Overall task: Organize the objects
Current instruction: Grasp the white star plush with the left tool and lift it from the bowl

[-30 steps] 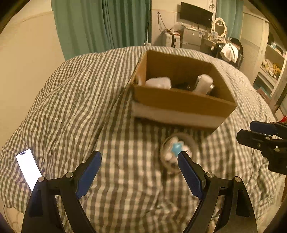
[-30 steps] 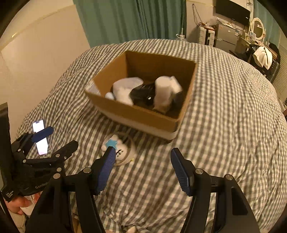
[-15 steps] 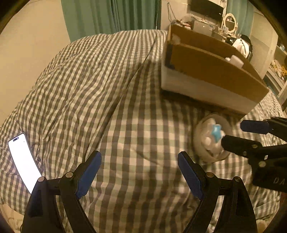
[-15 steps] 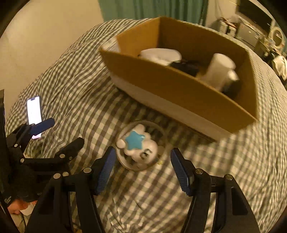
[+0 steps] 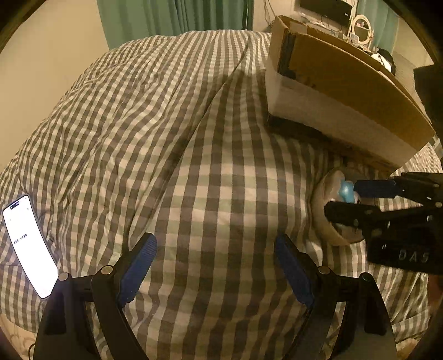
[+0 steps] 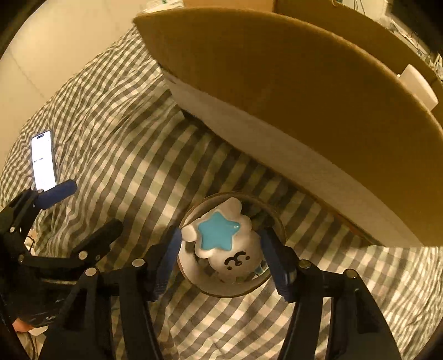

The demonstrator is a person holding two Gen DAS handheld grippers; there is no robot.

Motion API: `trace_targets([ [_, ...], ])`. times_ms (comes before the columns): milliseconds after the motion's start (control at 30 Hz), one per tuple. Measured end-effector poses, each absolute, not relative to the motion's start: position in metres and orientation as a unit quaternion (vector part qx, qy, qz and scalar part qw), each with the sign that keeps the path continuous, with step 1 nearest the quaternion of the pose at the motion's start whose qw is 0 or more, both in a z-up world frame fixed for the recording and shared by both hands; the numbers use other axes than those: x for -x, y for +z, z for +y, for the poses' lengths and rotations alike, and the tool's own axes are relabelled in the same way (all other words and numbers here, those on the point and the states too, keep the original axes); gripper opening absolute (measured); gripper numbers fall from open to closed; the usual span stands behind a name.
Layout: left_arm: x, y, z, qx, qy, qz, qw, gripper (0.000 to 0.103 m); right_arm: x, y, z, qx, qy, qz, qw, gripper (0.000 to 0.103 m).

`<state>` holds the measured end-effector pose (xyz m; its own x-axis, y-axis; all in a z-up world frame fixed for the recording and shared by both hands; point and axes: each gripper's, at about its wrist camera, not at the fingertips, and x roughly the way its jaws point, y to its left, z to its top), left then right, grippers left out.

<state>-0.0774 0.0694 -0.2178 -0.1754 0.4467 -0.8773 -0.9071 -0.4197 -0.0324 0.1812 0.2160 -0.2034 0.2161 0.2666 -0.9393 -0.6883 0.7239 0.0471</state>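
Note:
A round clear case holding a white plush with a blue star (image 6: 221, 243) lies on the checked bedcover just in front of the cardboard box (image 6: 290, 91). My right gripper (image 6: 221, 249) is open, with one finger on each side of the case, close to its rim. In the left wrist view the case (image 5: 329, 205) sits at the right, partly hidden by the right gripper (image 5: 357, 198). My left gripper (image 5: 216, 265) is open and empty over bare bedcover, left of the case. The box (image 5: 346, 91) holds white objects, mostly hidden by its near wall.
A lit phone (image 5: 30, 246) lies on the bedcover at the far left, also in the right wrist view (image 6: 43, 160). Green curtains (image 5: 171, 19) and room furniture stand behind the bed. The box's near wall rises right behind the case.
My right gripper has dropped down and forward until its fingers straddle the round case. The left gripper has lowered and swung left, so the box and case shifted right in its view.

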Motion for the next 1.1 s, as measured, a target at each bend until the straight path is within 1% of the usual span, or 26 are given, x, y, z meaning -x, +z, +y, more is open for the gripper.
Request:
trace_targets([
  [100, 0.077, -0.215, 0.068, 0.44, 0.721, 0.263, 0.466, 0.089, -0.18, -0.2, 0.214, 0.192, 0.32, 0.539, 0.755, 0.057],
  [133, 0.076, -0.213, 0.067, 0.44, 0.721, 0.263, 0.465, 0.089, -0.177, -0.198, 0.212, 0.194, 0.322, 0.536, 0.756, 0.045],
  [167, 0.075, -0.211, 0.068, 0.439, 0.722, 0.264, 0.464, 0.089, -0.174, -0.195, 0.212, 0.197, 0.323, 0.531, 0.758, 0.043],
  [333, 0.06, -0.194, 0.071, 0.425, 0.726, 0.265, 0.472, 0.089, -0.162, -0.171, 0.2, 0.175, 0.335, 0.524, 0.764, 0.043],
  [367, 0.057, -0.191, 0.072, 0.422, 0.726, 0.264, 0.474, 0.089, -0.161, -0.167, 0.199, 0.175, 0.336, 0.517, 0.767, 0.031],
  [400, 0.054, -0.188, 0.073, 0.42, 0.726, 0.262, 0.477, 0.089, -0.158, -0.159, 0.195, 0.171, 0.34, 0.508, 0.773, 0.005],
  [633, 0.027, -0.168, 0.079, 0.421, 0.715, 0.236, 0.507, 0.089, -0.147, -0.123, 0.167, 0.158, 0.339, 0.483, 0.792, 0.005],
  [733, 0.012, -0.166, 0.088, 0.418, 0.704, 0.234, 0.524, 0.089, -0.147, -0.124, 0.151, 0.148, 0.327, 0.489, 0.795, 0.005],
  [833, 0.002, -0.169, 0.102, 0.416, 0.694, 0.236, 0.538, 0.089, -0.154, -0.13, 0.128, 0.138, 0.307, 0.506, 0.794, 0.008],
  [867, 0.0, -0.171, 0.106, 0.417, 0.692, 0.237, 0.54, 0.089, -0.156, -0.133, 0.123, 0.137, 0.3, 0.512, 0.793, 0.012],
  [900, -0.002, -0.174, 0.112, 0.419, 0.688, 0.237, 0.543, 0.089, -0.157, -0.139, 0.119, 0.136, 0.292, 0.519, 0.792, 0.019],
  [967, -0.005, -0.181, 0.12, 0.423, 0.68, 0.235, 0.551, 0.089, -0.16, -0.146, 0.113, 0.134, 0.282, 0.528, 0.79, 0.026],
  [1000, -0.005, -0.184, 0.124, 0.424, 0.678, 0.234, 0.554, 0.087, -0.163, -0.15, 0.11, 0.132, 0.276, 0.535, 0.788, 0.026],
  [1033, -0.006, -0.188, 0.128, 0.427, 0.673, 0.234, 0.557, 0.079, -0.165, -0.153, 0.109, 0.131, 0.272, 0.539, 0.786, 0.026],
  [1067, -0.007, -0.193, 0.133, 0.433, 0.664, 0.237, 0.561, 0.061, -0.167, -0.158, 0.109, 0.131, 0.267, 0.544, 0.785, 0.026],
  [1100, -0.011, -0.196, 0.135, 0.438, 0.657, 0.243, 0.563, 0.051, -0.168, -0.16, 0.108, 0.131, 0.263, 0.546, 0.784, 0.026],
])
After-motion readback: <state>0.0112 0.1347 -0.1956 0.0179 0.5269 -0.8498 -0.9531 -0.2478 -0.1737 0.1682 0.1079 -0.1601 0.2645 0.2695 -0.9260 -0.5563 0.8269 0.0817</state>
